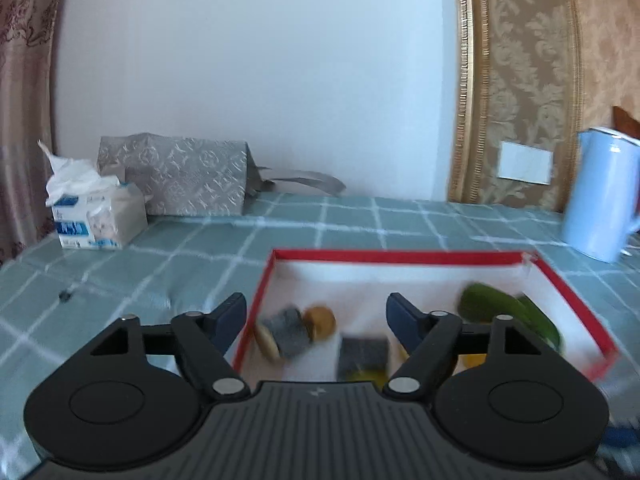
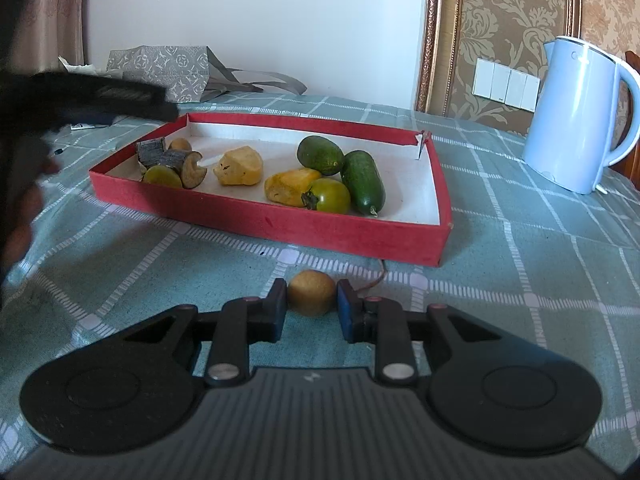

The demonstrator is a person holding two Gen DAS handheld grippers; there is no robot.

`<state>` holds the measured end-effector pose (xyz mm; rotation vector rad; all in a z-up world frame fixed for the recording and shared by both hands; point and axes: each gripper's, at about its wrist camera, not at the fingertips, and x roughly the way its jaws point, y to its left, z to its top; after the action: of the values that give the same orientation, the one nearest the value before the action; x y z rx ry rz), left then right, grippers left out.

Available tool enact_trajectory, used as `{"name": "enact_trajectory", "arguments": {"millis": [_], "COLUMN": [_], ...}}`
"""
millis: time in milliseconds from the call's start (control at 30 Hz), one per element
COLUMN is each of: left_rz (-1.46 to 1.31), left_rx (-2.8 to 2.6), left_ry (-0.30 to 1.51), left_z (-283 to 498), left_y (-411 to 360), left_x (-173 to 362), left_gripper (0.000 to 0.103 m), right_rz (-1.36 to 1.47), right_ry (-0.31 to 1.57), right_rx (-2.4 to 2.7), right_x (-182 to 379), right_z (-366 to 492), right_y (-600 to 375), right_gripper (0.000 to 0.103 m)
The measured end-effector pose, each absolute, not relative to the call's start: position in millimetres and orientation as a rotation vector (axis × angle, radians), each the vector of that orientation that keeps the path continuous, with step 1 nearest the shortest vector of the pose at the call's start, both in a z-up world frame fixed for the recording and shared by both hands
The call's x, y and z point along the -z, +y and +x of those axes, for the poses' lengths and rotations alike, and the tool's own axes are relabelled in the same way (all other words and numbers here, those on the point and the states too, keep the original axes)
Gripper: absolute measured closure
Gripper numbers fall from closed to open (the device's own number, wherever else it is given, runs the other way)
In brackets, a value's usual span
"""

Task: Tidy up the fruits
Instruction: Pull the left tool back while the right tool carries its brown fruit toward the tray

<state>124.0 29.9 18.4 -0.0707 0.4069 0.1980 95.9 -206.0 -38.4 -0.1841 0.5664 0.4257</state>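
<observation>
A red box with a white floor (image 2: pixel 280 222) lies on the checked cloth and holds two green cucumbers (image 2: pixel 363 181), a green tomato (image 2: pixel 330 196), yellow pieces (image 2: pixel 239 166) and dark chunks (image 2: pixel 176 160). My right gripper (image 2: pixel 312 306) is shut on a small brown round fruit (image 2: pixel 311 293) that rests on the cloth in front of the box. My left gripper (image 1: pixel 316 320) is open and empty above the box's near left part (image 1: pixel 256 300); it also shows as a dark blur in the right wrist view (image 2: pixel 104 100). The left wrist view is blurred.
A light blue kettle (image 2: pixel 576 116) stands right of the box. A grey patterned bag (image 1: pixel 176 176) and a tissue pack (image 1: pixel 96 216) lie at the back left by the wall. A thin brown cord (image 2: pixel 378 278) runs from under the box.
</observation>
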Motion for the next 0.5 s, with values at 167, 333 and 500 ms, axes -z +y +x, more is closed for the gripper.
{"name": "enact_trajectory", "arguments": {"millis": [167,333,500], "left_rz": [-0.092,-0.104,-0.068], "left_rx": [-0.109,-0.053,-0.046], "left_ry": [0.454,0.508,0.553], "left_z": [97,85,88], "left_y": [24,20,18], "left_x": [-8,6,15], "left_gripper": [0.026,0.024,0.024], "right_rz": [-0.182,-0.169,-0.158], "right_ry": [0.566,0.557,0.564], "right_rx": [-0.425,-0.424,-0.422], "right_x": [39,37,37], "right_z": [97,96,97], "right_y": [-207,-210,-211], "right_gripper": [0.078,0.078,0.078]}}
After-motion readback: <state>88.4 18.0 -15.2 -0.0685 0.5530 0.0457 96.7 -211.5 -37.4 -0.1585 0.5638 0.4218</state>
